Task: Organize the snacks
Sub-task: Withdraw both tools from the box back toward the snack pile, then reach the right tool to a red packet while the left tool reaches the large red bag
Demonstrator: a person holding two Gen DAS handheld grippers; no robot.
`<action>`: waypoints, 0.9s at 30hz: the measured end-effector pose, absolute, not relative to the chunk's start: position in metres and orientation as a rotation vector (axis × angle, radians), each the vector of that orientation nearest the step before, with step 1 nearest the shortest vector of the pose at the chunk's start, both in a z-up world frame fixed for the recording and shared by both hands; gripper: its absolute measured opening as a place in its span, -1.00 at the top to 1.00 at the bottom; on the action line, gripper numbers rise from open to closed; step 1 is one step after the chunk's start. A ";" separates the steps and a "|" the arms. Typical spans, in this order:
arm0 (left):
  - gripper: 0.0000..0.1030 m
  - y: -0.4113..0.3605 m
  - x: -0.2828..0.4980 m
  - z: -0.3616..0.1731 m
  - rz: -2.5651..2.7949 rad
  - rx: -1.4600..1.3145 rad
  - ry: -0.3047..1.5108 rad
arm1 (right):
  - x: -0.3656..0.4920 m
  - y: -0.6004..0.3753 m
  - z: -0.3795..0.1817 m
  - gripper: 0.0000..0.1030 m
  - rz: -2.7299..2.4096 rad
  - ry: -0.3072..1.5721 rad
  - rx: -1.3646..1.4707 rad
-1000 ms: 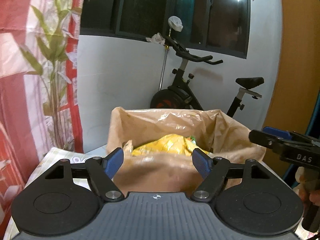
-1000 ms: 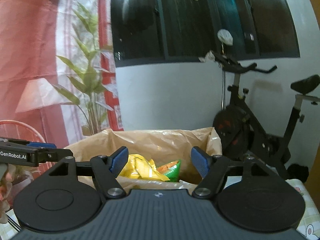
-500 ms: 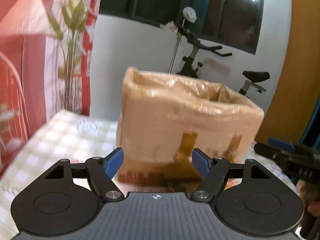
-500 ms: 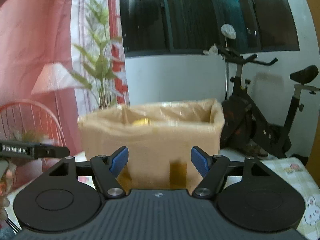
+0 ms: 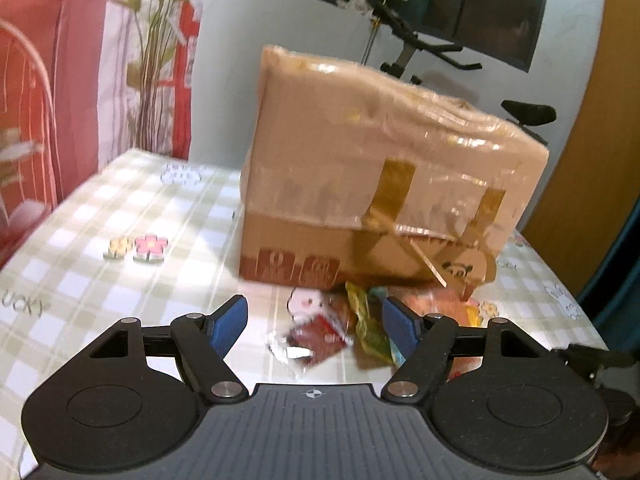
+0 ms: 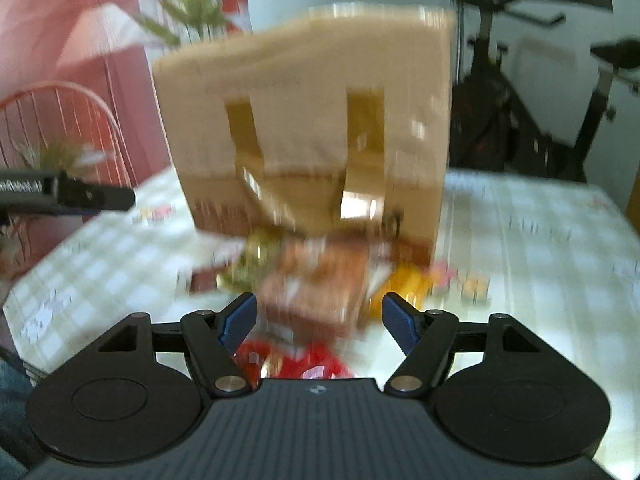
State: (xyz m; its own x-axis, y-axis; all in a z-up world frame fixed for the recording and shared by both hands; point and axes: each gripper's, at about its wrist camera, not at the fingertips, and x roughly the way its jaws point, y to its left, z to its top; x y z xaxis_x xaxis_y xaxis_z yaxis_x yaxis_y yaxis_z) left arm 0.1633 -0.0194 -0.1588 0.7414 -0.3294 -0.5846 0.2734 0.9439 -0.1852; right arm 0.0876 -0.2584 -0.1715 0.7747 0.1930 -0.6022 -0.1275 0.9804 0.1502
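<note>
A brown cardboard box (image 5: 384, 184) lined with plastic stands on the checked tablecloth; it also shows, blurred, in the right wrist view (image 6: 312, 128). Several snack packets lie in front of it: a dark red one (image 5: 316, 334), a green-yellow one (image 5: 370, 328), an orange-red one (image 5: 444, 304). The right wrist view shows a brown packet (image 6: 320, 292), a red packet (image 6: 296, 362) and a yellow one (image 6: 400, 284). My left gripper (image 5: 314, 326) is open and empty above the packets. My right gripper (image 6: 318, 324) is open and empty over the brown and red packets.
The table (image 5: 120, 240) has a green checked cloth with flower prints. A plant (image 5: 156, 40) and red curtain stand at the left, an exercise bike (image 6: 560, 100) behind the table. The left gripper's side (image 6: 68, 196) shows at the right wrist view's left edge.
Both grippers have dropped and tilted down from above the box's open top to its front. The packets on the table now show. Both stay open.
</note>
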 end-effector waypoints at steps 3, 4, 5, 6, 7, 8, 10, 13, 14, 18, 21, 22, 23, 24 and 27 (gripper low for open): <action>-0.47 -0.017 0.161 -0.166 -0.332 -0.106 0.682 | 0.086 -0.254 -0.182 -0.40 0.174 0.742 0.106; -0.47 -0.016 0.161 -0.168 -0.332 -0.107 0.688 | 0.085 -0.252 -0.185 -0.40 0.183 0.763 0.108; -0.47 -0.016 0.161 -0.170 -0.331 -0.108 0.694 | 0.084 -0.249 -0.188 -0.40 0.196 0.784 0.107; -0.47 -0.016 0.161 -0.172 -0.331 -0.112 0.704 | 0.082 -0.247 -0.190 -0.40 0.205 0.800 0.102; -0.47 -0.017 0.161 -0.173 -0.333 -0.115 0.711 | 0.082 -0.244 -0.193 -0.40 0.211 0.815 0.099; -0.47 -0.018 0.160 -0.173 -0.336 -0.117 0.714 | 0.081 -0.242 -0.195 -0.40 0.220 0.834 0.095; -0.47 -0.019 0.159 -0.174 -0.340 -0.115 0.713 | 0.082 -0.238 -0.199 -0.40 0.227 0.864 0.086; -0.47 -0.021 0.159 -0.175 -0.346 -0.112 0.716 | 0.080 -0.240 -0.201 -0.40 0.205 0.871 0.083; -0.47 -0.021 0.158 -0.176 -0.348 -0.112 0.718 | 0.080 -0.242 -0.202 -0.40 0.188 0.877 0.088; -0.47 -0.022 0.158 -0.177 -0.353 -0.111 0.727 | 0.074 -0.254 -0.202 -0.40 0.139 0.878 0.086; -0.47 -0.022 0.158 -0.179 -0.358 -0.109 0.731 | 0.073 -0.262 -0.201 -0.40 0.109 0.878 0.102; -0.47 -0.022 0.158 -0.179 -0.358 -0.109 0.734 | 0.073 -0.264 -0.200 -0.40 0.097 0.876 0.111; -0.47 -0.022 0.158 -0.180 -0.358 -0.110 0.737 | 0.073 -0.265 -0.199 -0.40 0.087 0.873 0.113; -0.47 -0.022 0.158 -0.181 -0.358 -0.110 0.741 | 0.073 -0.266 -0.199 -0.40 0.082 0.871 0.112; -0.47 -0.021 0.159 -0.182 -0.360 -0.113 0.751 | 0.074 -0.266 -0.198 -0.43 0.079 0.869 0.107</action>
